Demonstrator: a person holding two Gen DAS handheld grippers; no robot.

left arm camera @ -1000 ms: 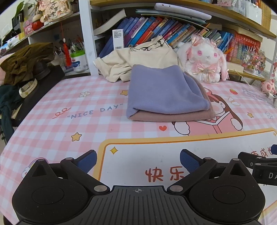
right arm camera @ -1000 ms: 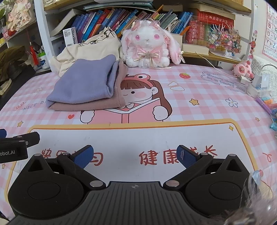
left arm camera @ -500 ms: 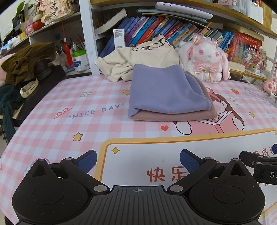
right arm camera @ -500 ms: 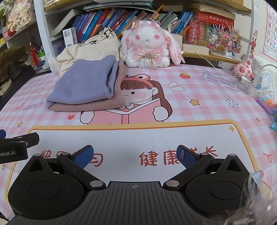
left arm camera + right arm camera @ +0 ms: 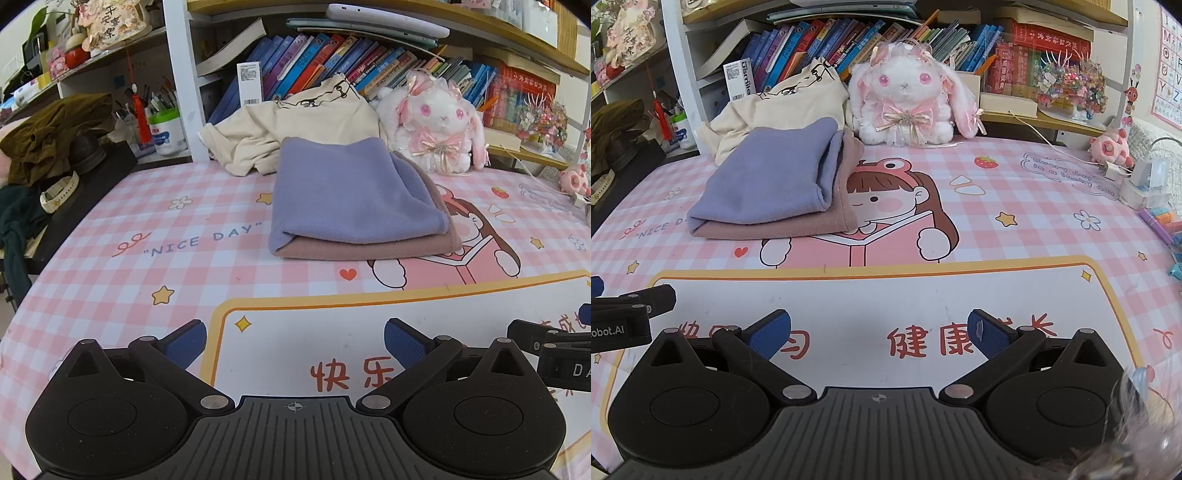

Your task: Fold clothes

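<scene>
Plainly, both grippers are idling at the near edge while the unfolded garment is waiting at the far side

Across the pink checked table (image 5: 122,280), the cream garment (image 5: 295,129) is lying crumpled at the back against the bookshelf (image 5: 332,59), straight ahead of the left gripper (image 5: 293,345) and ahead-left of the right gripper (image 5: 879,336), so the left is probably sitting nearer; the folded purple cloth (image 5: 351,192) is resting on a folded mauve cloth (image 5: 369,251) between garment and grippers, so a reach is likely going over or around the stack; both grippers are hovering low, jaws spread wide and grasping nothing
</scene>
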